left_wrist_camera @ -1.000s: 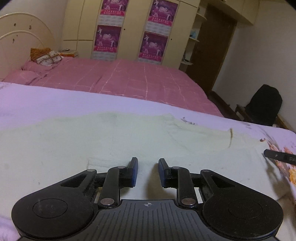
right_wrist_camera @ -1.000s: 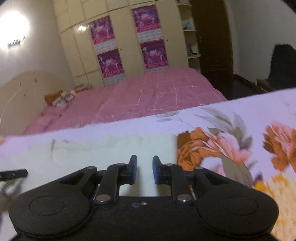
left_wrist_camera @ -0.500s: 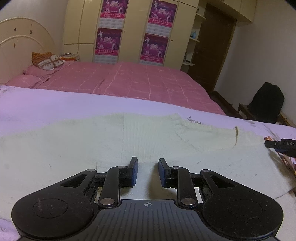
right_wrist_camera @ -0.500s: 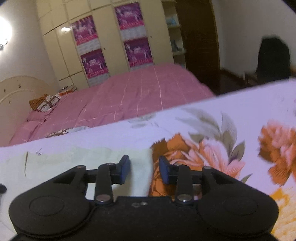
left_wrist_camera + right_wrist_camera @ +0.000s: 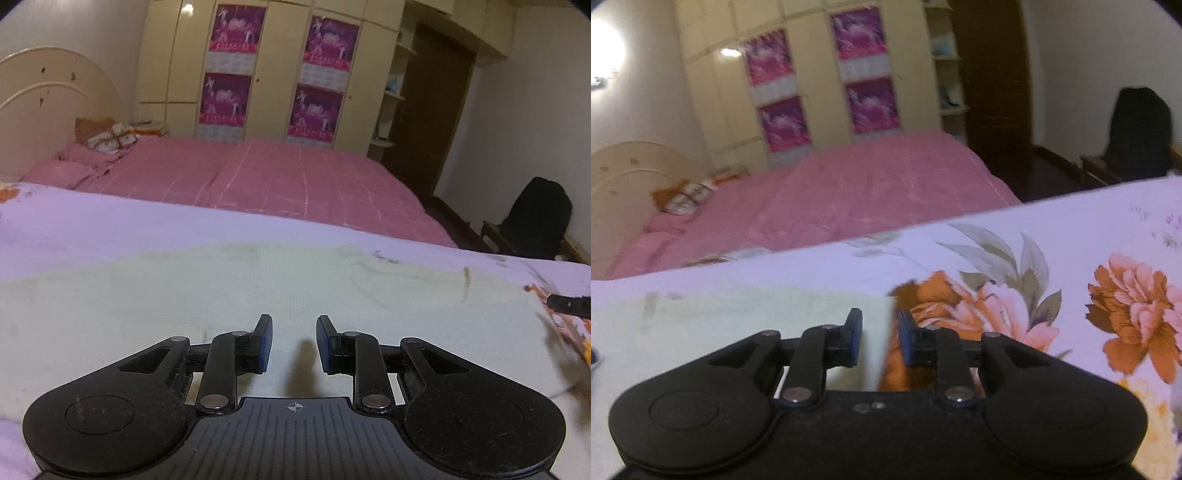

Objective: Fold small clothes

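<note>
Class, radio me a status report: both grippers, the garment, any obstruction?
Left gripper open over pale cream knit garment. Right gripper open at its right edge. Garment flat on floral sheet. No obstruction seen.

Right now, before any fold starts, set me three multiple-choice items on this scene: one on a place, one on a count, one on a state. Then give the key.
1. Where does the pale garment lie?
A. On the pink bed
B. On the floral sheet
C. On the black chair

2. How many purple posters hang on the wardrobe?
A. Two
B. Four
C. Six

3. How does the garment lie?
A. Spread out flat
B. Rolled into a bundle
C. Hanging in the air

Key:
1 B: the lilac flowered cloth shows around the garment's edges in both views.
2 B: two pairs of posters, one above the other, on neighbouring doors.
3 A: it stretches wide across the sheet with no fold or lifted part in view.
</note>
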